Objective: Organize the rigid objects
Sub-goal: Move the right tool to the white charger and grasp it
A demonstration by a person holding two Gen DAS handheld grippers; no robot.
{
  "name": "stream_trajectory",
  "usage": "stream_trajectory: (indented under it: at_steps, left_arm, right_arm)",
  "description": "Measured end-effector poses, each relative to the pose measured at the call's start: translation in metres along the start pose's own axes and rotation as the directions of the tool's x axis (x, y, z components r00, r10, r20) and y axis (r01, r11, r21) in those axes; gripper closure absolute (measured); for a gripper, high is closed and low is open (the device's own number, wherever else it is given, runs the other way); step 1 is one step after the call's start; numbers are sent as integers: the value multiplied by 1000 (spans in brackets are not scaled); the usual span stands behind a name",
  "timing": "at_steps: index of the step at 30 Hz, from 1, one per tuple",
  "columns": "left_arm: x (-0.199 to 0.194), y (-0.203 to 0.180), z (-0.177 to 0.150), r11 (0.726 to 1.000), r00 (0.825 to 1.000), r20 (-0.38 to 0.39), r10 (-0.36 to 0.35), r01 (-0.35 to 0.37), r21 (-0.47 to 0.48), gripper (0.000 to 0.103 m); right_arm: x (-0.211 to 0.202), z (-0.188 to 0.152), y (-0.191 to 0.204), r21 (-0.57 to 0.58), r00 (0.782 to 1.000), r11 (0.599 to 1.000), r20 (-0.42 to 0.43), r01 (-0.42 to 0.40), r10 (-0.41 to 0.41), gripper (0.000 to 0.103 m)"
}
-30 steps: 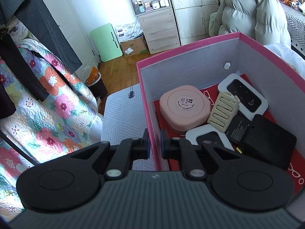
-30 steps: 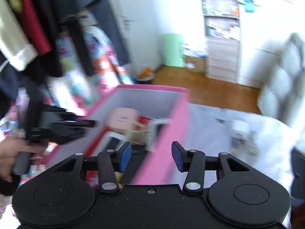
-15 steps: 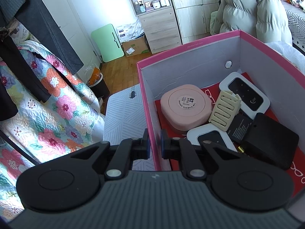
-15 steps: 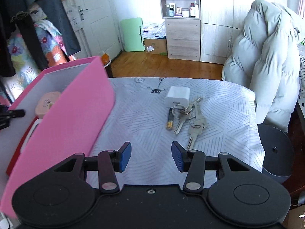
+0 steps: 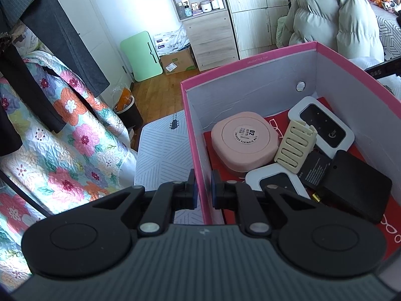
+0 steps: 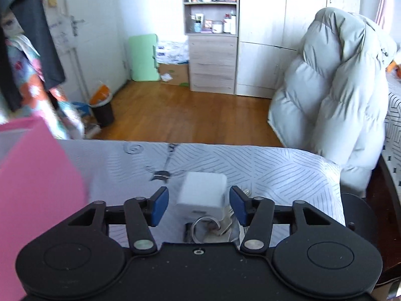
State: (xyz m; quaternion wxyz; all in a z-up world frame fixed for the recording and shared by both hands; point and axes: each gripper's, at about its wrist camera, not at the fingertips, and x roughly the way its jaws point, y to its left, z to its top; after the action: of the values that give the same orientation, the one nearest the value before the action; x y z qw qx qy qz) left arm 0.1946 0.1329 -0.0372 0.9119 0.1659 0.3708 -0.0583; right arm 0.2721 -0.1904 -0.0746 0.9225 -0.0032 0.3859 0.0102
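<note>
My left gripper (image 5: 203,192) is shut on the left wall of the pink box (image 5: 194,135). Inside lie a pink square case (image 5: 244,141), a cream comb-like holder (image 5: 294,148), two white devices with dark screens (image 5: 323,125) and a black block (image 5: 351,190). In the right wrist view my right gripper (image 6: 199,204) is open, its fingers either side of a white charger block (image 6: 201,195) on the striped bed cover. A key ring with keys (image 6: 213,227) lies just below the charger. The pink box (image 6: 37,188) shows at the left there.
The striped cover (image 6: 263,168) ends at a far edge over a wooden floor. A grey puffer jacket (image 6: 338,87) hangs at the right. A floral quilt (image 5: 57,145) and dark hanging clothes are at the left. A black bin (image 6: 101,111) stands on the floor.
My right gripper swung right, away from the box, then came forward and down to the charger and keys until its open fingers flank the charger. The left gripper has kept its hold on the box wall.
</note>
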Motion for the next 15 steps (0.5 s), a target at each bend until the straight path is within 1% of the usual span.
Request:
stream_trajectory:
  at_steps: [1, 2, 3, 5, 8, 12, 15]
  left_arm:
    - [0, 0, 0, 1000, 1000, 0, 1, -1, 3, 94]
    - [0, 0, 0, 1000, 1000, 0, 2, -2, 6, 94]
    - [1, 0, -1, 1000, 1000, -1, 4, -4, 8, 94]
    - [1, 1, -1, 1000, 1000, 0, 4, -4, 10, 94]
    - [1, 1, -1, 1000, 1000, -1, 3, -3, 10, 94]
    - [1, 0, -1, 1000, 1000, -2, 3, -3, 10, 94]
    - [1, -2, -1, 1000, 1000, -3, 9, -9, 14, 94]
  right_arm:
    - [3, -1, 1, -1, 1000, 1000, 9, 13, -13, 45]
    - [3, -3, 3, -3, 999, 999, 36, 32, -32, 46]
    - [2, -5, 5, -9, 998, 999, 49, 43, -42, 53]
    - [-4, -8, 7, -20, 996, 998, 75, 57, -55, 55]
    - [-20, -13, 8, -20, 994, 999, 109, 34, -31, 55]
    - [-50, -18, 14, -60, 989, 998, 149, 9, 0, 55]
    - [-75, -22, 20, -79, 986, 996, 159, -46, 58, 55]
